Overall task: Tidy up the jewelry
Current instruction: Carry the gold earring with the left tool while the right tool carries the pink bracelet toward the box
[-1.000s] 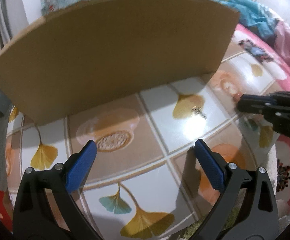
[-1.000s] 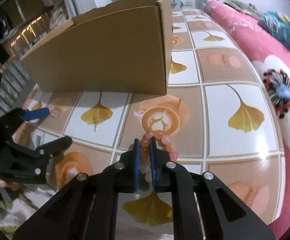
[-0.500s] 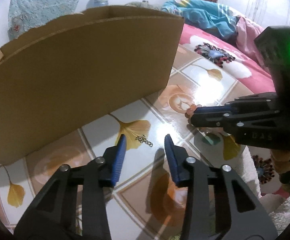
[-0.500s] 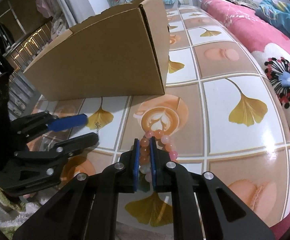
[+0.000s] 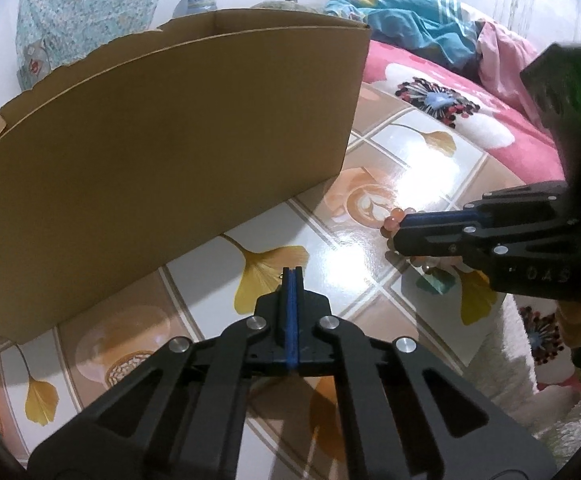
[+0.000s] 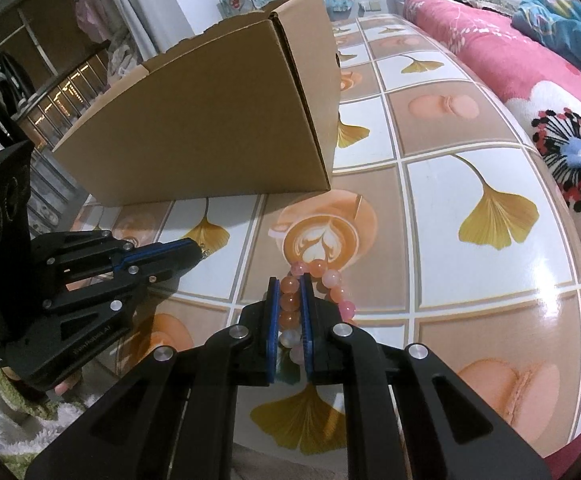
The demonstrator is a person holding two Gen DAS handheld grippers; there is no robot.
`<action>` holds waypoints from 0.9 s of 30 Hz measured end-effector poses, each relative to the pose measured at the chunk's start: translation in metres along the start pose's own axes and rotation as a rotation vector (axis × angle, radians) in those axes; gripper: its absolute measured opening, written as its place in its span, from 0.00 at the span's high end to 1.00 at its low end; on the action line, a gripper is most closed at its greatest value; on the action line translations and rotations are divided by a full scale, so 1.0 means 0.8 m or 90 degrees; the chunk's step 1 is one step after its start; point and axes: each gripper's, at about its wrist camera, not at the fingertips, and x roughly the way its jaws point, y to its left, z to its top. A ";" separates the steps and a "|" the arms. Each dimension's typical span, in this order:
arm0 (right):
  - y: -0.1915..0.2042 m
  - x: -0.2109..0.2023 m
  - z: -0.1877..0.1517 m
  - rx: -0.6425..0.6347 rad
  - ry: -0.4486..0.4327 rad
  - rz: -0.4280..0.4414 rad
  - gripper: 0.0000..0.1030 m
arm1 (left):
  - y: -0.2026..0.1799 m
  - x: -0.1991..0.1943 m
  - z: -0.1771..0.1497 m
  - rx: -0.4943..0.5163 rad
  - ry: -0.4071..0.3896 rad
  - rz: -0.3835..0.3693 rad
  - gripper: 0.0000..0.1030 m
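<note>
My right gripper [image 6: 290, 280] is shut on a pink and orange bead bracelet [image 6: 332, 280] just above the patterned table [image 6: 450, 216]; it also shows in the left wrist view [image 5: 400, 224] with beads [image 5: 394, 216] at its tip. My left gripper [image 5: 291, 272] is shut on a small gold chain, and only a glint of the chain [image 6: 205, 253] shows at its tip in the right wrist view. The open cardboard box [image 5: 162, 152] stands just behind both grippers.
A bed with a pink floral blanket [image 6: 530, 80] borders the table on the right. A blue and pink heap of bedding [image 5: 422, 28] lies further back. Shelves with clothes [image 6: 50, 92] stand to the left. A white fluffy rug [image 5: 518, 360] lies by the table's near edge.
My left gripper moved forward over the small gold chain and closed on it. My right gripper has kept hold of the bracelet in about the same place.
</note>
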 end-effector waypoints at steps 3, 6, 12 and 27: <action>-0.001 0.000 0.000 0.006 0.000 0.004 0.90 | 0.007 -0.009 -0.001 -0.023 -0.008 -0.011 1.00; -0.005 -0.001 0.000 0.018 0.001 0.017 0.90 | 0.019 -0.022 -0.001 -0.048 -0.021 -0.020 1.00; -0.014 -0.012 0.002 0.050 -0.013 0.060 0.90 | 0.033 -0.046 -0.001 -0.072 -0.047 -0.013 1.00; -0.032 -0.057 0.009 0.121 -0.083 0.148 0.90 | 0.034 -0.077 -0.005 -0.077 -0.071 0.009 1.00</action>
